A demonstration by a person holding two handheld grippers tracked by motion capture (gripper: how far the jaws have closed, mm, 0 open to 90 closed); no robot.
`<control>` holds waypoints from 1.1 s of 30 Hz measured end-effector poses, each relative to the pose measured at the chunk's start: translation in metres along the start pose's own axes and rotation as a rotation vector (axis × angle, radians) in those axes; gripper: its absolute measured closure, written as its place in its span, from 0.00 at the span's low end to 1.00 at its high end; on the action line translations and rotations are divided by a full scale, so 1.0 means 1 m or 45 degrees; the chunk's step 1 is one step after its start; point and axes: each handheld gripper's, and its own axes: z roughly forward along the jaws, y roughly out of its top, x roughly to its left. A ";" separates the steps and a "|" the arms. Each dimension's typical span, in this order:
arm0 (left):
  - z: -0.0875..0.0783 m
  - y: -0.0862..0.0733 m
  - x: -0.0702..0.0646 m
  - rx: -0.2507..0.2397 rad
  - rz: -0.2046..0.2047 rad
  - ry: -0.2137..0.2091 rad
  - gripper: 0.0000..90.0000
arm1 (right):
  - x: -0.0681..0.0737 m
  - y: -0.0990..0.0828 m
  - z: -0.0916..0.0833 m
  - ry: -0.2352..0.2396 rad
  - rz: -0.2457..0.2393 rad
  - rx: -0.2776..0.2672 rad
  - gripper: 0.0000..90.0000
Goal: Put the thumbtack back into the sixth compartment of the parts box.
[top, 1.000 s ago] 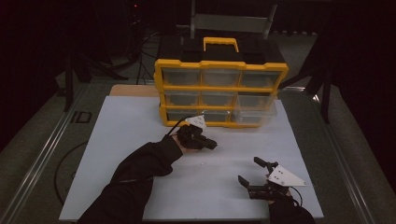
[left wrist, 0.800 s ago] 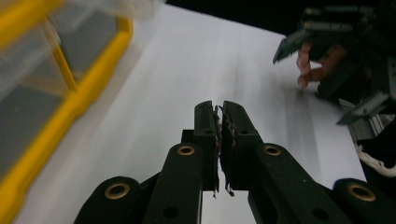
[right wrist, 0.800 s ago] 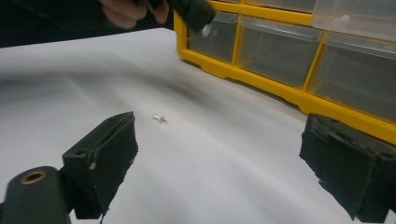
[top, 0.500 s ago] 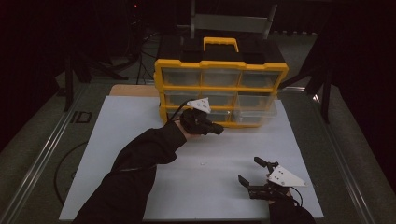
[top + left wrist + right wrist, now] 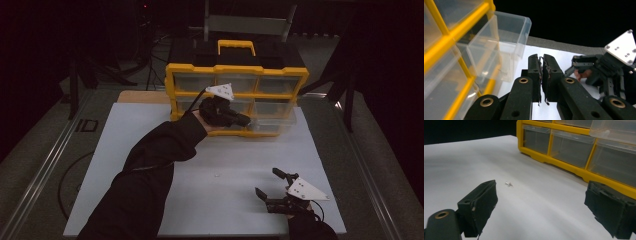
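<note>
A yellow organizer with clear drawers stands at the back of the white table. Its bottom right drawer is pulled out, and shows as a clear box in the left gripper view. My left gripper hangs in front of the middle row, pointing right toward that drawer. Its jaws are shut, and I see nothing between the pads. My right gripper rests low near the front edge, open and holding nothing. A tiny silver screw lies on the table left of it.
The organizer has a yellow handle on its black top. A metal frame stands behind it in the dark. Dark foam borders the table on the left.
My left gripper has risen from just above the table and moved back toward the organizer's middle row, still shut. The right gripper has stayed in place.
</note>
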 end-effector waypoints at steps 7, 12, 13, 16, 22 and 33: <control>0.004 0.020 0.007 -0.038 -0.004 0.003 0.95 | 0.000 0.000 -0.001 -0.004 0.004 -0.002 0.12; 0.010 0.035 0.010 -0.048 0.011 0.007 0.95 | 0.000 0.000 0.000 -0.005 0.001 -0.004 0.12; 0.012 0.039 0.011 -0.049 0.012 0.012 0.95 | 0.000 0.000 0.000 -0.004 0.004 -0.005 0.12; 0.018 0.047 0.013 -0.053 0.010 0.013 0.95 | 0.000 0.000 0.000 -0.002 0.002 -0.004 0.12; 0.031 0.056 0.018 -0.073 -0.004 0.021 0.95 | 0.000 0.001 -0.002 -0.004 0.008 -0.014 0.12; 0.051 0.056 0.025 -0.128 -0.052 0.098 0.95 | -0.001 0.001 -0.003 -0.003 0.009 -0.020 0.12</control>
